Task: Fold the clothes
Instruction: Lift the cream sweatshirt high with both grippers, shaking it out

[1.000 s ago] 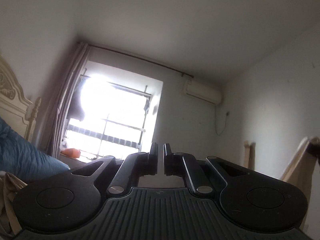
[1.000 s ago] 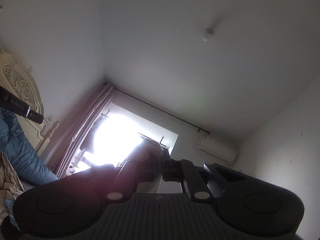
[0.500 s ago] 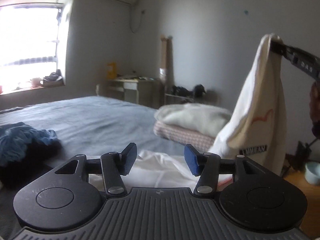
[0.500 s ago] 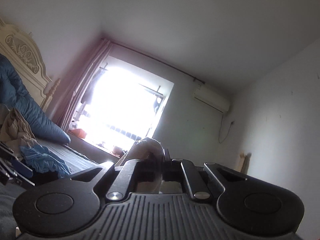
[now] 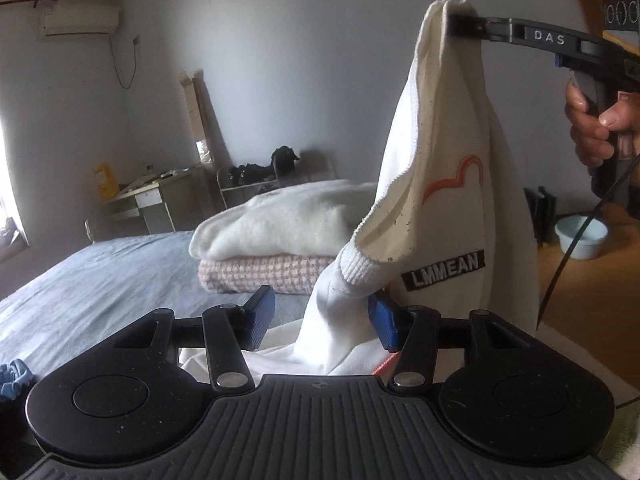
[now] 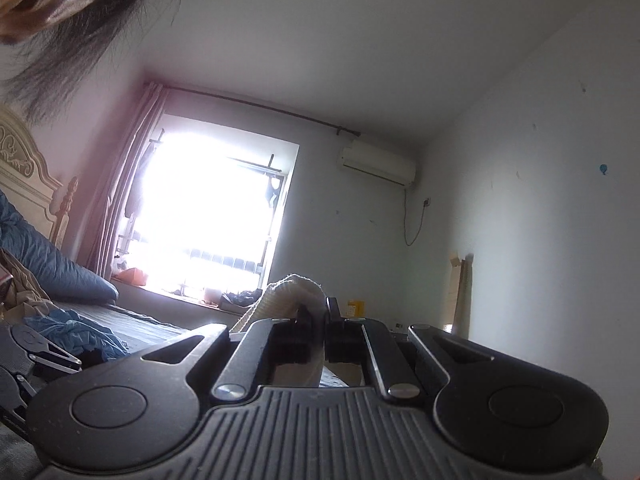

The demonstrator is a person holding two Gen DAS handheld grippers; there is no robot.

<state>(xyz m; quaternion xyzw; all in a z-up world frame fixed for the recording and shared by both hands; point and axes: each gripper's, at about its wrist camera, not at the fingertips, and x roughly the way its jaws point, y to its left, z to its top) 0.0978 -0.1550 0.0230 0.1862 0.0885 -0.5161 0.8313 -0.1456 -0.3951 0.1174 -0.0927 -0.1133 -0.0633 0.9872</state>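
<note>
The cream sweatshirt [image 5: 452, 184] hangs in the air above the bed [image 5: 92, 280], pinched at its top edge by my right gripper [image 6: 322, 320], whose jaws are clamped tight on the fold of cloth. Its ribbed cuff [image 5: 360, 266] and a trailing sleeve drop right in front of my left gripper [image 5: 320, 316]. A second ago that left gripper was aimed up at the ceiling with its jaws nearly together; now it looks across the bed and its jaws stand about half open, the sleeve passing between the blue pads [image 5: 382, 320], brushing the right-hand pad but not pressed by both. I judge this sets me up to catch the lower part of the sweatshirt, so I can stretch it between both hands and lay it flat. Beyond the sweatshirt, two folded items [image 5: 276, 248] are stacked on the bed, which suggests part of the pile is already done. Farther off stands a small desk [image 5: 152, 196] against the wall.
</note>
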